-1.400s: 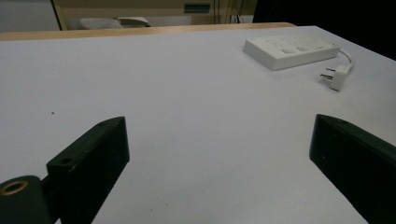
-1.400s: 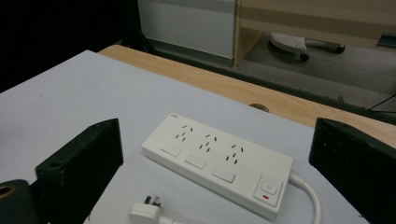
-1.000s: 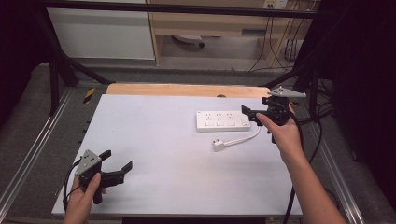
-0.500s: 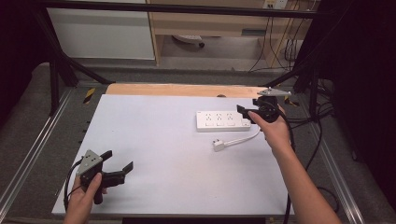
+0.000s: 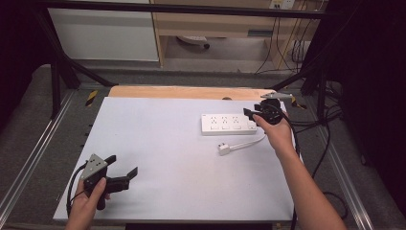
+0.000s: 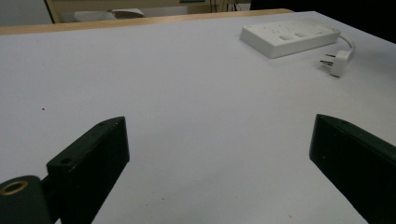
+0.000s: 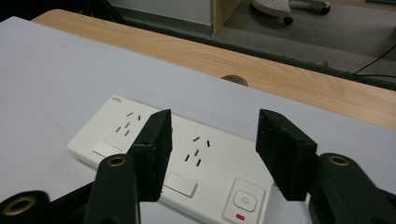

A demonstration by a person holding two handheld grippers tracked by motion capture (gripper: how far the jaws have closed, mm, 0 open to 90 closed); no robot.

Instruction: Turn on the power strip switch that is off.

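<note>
**Right gripper poised over the power strip's end**

In the high view, the right gripper point(image 5: 252, 113) is seen at the right-hand end of the white power strip point(image 5: 228, 123), its jaws having just been closing, with no grip on the strip made out from here. The white plug point(image 5: 224, 149) lies on the table point(image 5: 158, 139) just nearside of the strip, below and left of that gripper. The left gripper point(image 5: 122, 170) is held at the near left corner, jaws apart, well apart from the strip.

In the left gripper view, two widely parted jaws are shown with bare table between them; the power strip point(image 6: 289, 36) and plug point(image 6: 337, 64) lie far ahead to the right.

In the right gripper view, the jaws are seen partly parted above the power strip point(image 7: 173, 158), its switch point(image 7: 242, 200) just below the gap; nothing is pressed between them.
</note>
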